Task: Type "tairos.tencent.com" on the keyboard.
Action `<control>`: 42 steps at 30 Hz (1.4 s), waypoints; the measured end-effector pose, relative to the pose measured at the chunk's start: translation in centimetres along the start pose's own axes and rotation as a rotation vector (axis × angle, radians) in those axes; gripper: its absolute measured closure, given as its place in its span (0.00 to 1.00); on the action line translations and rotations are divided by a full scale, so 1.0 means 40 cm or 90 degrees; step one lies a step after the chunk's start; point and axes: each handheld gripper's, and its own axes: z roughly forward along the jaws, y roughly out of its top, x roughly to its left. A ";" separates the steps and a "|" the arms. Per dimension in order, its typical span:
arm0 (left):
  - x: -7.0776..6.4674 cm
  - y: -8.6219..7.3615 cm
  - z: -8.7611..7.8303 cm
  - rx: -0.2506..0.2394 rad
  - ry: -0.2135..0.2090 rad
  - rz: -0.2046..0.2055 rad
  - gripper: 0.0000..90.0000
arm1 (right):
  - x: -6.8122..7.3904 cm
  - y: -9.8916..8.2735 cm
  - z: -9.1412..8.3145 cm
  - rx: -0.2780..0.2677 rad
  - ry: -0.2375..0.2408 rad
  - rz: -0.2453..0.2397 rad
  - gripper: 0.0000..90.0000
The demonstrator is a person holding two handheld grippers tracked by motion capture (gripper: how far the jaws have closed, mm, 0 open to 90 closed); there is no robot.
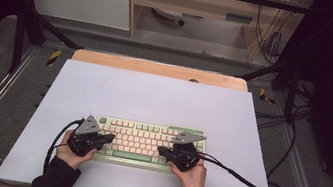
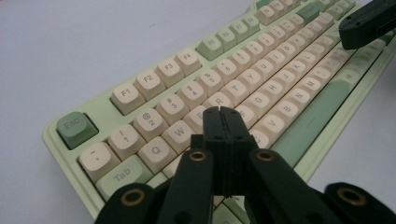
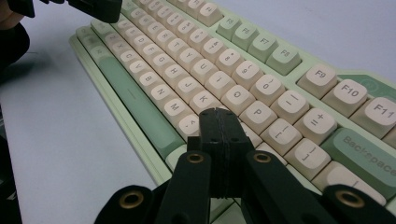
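Both hands sit low at the near edge of the keyboard (image 1: 149,144), left tongs (image 1: 109,138) and right tongs (image 1: 161,150) angled inward toward each other, each pair pressed together with nothing between. The left gripper view puts its tips over the E/R keys; the right gripper view puts its own near L, above the white surface (image 1: 154,96).

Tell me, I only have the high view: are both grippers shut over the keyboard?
Observer: Yes. The left gripper is shut with nothing between its jaws, tips over the keyboard near the E and R keys.
Operator: And the right one?
Observer: The right gripper is shut too, empty, its tips near the L key.
Operator: Any legend on the big green key at the right?
Observer: It reads Backspace.
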 end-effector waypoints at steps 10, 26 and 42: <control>-0.022 0.017 0.018 0.004 -0.005 0.012 1.00 | -0.001 0.002 -0.007 -0.002 -0.002 0.001 1.00; -0.036 0.053 0.062 0.013 -0.005 0.019 1.00 | -0.001 0.003 -0.008 -0.006 -0.003 -0.001 1.00; -0.038 0.076 0.114 0.023 0.003 0.011 1.00 | -0.001 0.002 -0.009 -0.006 -0.002 -0.003 1.00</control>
